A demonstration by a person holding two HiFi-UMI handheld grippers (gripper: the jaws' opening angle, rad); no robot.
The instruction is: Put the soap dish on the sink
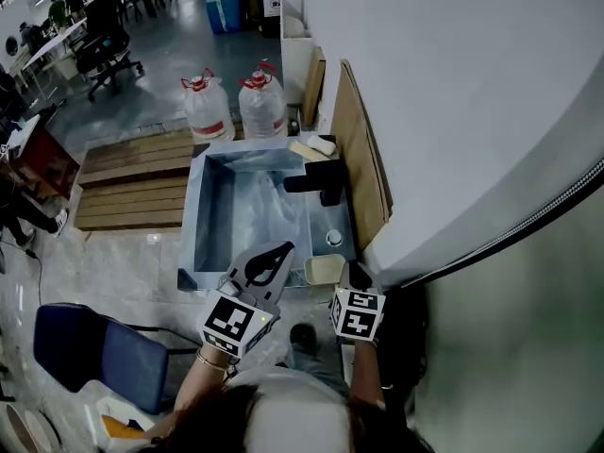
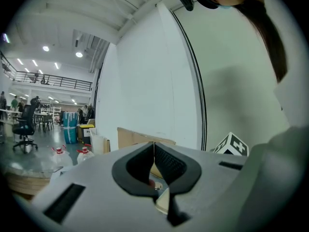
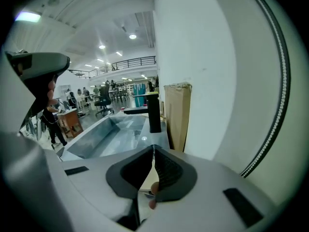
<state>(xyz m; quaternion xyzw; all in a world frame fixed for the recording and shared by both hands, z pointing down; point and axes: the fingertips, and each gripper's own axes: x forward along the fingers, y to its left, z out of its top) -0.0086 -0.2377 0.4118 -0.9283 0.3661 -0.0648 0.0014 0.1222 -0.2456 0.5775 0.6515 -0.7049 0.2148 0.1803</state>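
A cream soap dish rests on the near right corner of the steel sink, in front of the black faucet. My left gripper hovers over the sink's near rim, just left of the dish, its jaws shut with nothing between them. My right gripper is close to the dish's right side; its jaws are also shut and empty. In the left gripper view the pads meet at the tip. The right gripper view looks past its closed pads along the basin to the faucet.
Cardboard sheets lean on the white wall right of the sink. Soap bars lie at the far rim. Two water jugs and a wooden pallet stand beyond. A blue chair is at the lower left.
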